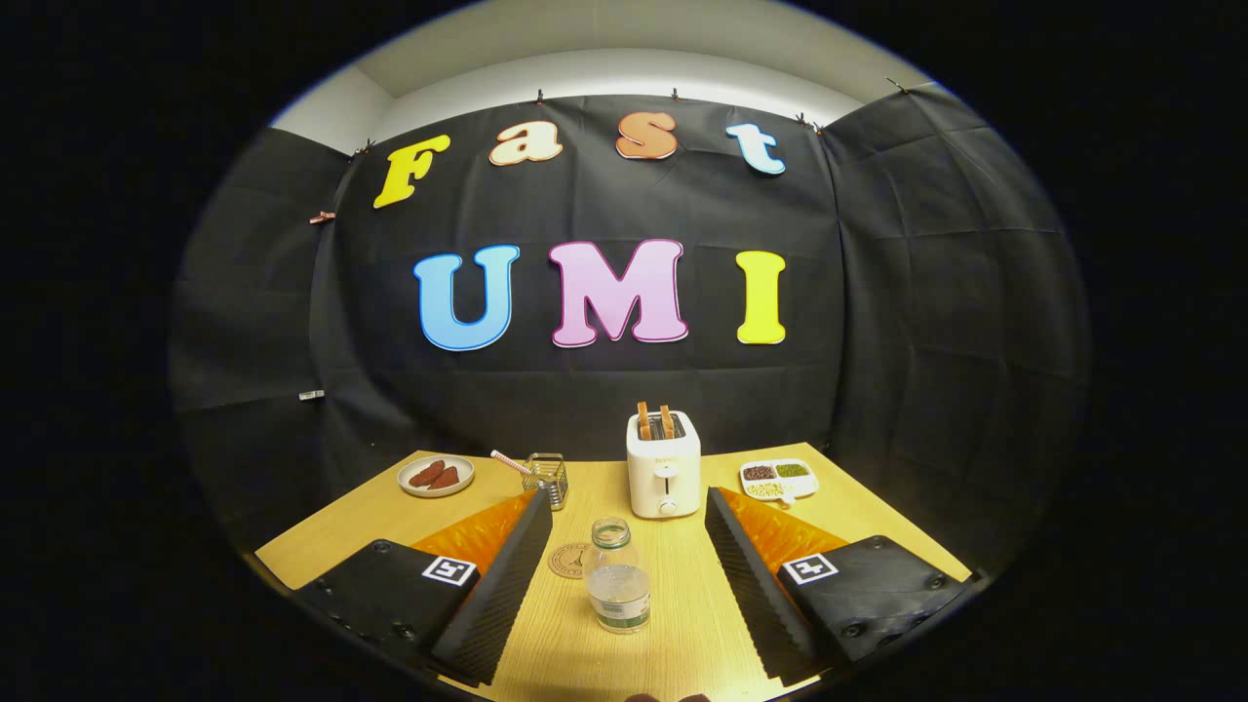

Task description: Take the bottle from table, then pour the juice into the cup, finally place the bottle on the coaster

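Observation:
A small clear plastic bottle [617, 583] stands upright on the wooden table [682, 624], uncapped, with pale liquid in its lower half and a green-edged label. It stands between my two black ribbed fingers, nearer the left one and touching neither. My gripper [627, 497] is open wide. A round brown coaster [567, 561] lies flat just behind the bottle, to its left. Further back on the left stands a clear cup [547, 478] in a wire frame, with a striped straw sticking out of it.
A white toaster [664, 464] with two slices in its slots stands beyond the fingertips at the back middle. A plate [436, 477] with brown pieces of food sits at the back left. A white divided dish [778, 479] of beans sits at the back right.

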